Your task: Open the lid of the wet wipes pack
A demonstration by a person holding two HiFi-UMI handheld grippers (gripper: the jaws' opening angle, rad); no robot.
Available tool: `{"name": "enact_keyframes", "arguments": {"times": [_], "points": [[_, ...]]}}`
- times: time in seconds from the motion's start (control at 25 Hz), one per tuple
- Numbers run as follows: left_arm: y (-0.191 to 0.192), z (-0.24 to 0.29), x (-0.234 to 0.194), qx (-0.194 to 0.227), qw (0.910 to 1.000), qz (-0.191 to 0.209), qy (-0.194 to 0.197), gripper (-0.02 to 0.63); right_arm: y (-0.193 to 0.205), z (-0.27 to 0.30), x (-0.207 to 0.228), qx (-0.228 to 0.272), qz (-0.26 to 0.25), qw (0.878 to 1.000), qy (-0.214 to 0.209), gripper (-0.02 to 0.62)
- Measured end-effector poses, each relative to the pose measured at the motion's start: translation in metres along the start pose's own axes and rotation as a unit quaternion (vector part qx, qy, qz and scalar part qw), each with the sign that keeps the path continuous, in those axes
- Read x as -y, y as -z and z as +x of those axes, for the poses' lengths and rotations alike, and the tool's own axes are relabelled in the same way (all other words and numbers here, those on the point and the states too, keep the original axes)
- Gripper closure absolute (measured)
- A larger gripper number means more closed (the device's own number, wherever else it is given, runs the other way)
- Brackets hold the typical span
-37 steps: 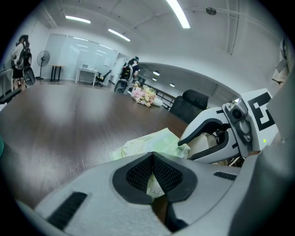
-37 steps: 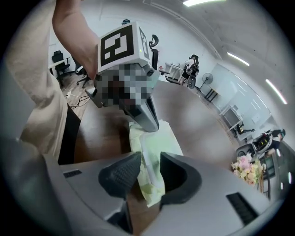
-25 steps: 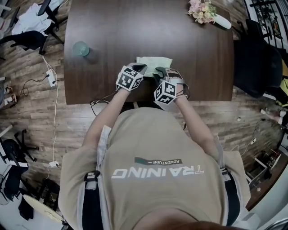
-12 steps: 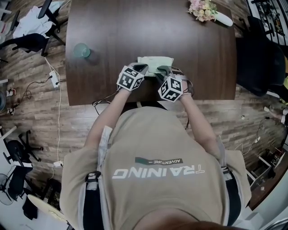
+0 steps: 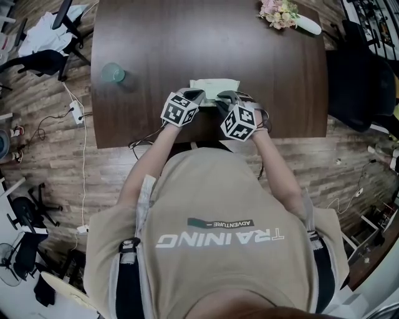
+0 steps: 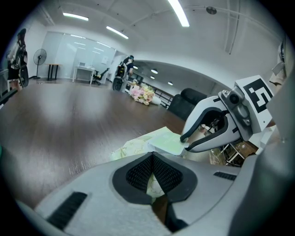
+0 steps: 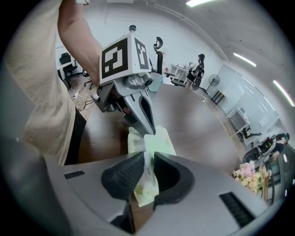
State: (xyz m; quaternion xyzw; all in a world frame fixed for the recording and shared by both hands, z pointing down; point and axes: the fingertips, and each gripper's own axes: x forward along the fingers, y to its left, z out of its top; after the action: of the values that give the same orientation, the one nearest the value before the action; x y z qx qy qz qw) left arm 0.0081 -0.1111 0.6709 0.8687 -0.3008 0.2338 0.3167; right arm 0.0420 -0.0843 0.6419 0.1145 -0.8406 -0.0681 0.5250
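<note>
Right gripper (image 7: 148, 159) has just been drawing its jaws in and pinches the near edge of the pale green lid (image 6: 167, 141), the thin flap caught between its ribbed pads, at about 6 o'clock on the wet wipes pack (image 5: 215, 87). Left gripper (image 6: 152, 157) is clenched on the pack's soft wrapper at its 8 o'clock corner — pads meeting over the film. From the head view the pack lies flat by the 6 o'clock edge of the dark wooden table (image 5: 206, 37), with a green cup (image 5: 113, 71) at its 10 o'clock and flowers (image 5: 280, 15) at 1 o'clock — both well apart from it.
</note>
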Motion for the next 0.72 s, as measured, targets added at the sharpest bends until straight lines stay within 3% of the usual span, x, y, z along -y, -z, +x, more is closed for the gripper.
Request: {"name": "enact_keyframes", "arguments": {"times": [0.28,0.72], "points": [[0.002,0.001,-0.002,-0.006,1.0000,0.003,-0.006,0.597,-0.013,-0.012,0.025,0.024,0.000,0.999,0.047,0.554],[-0.002,0.001,0.006,-0.021,0.9997,0.002,-0.014,0.597,-0.018,-0.020,0.058,0.041,-0.009,0.997,0.064,0.560]]}}
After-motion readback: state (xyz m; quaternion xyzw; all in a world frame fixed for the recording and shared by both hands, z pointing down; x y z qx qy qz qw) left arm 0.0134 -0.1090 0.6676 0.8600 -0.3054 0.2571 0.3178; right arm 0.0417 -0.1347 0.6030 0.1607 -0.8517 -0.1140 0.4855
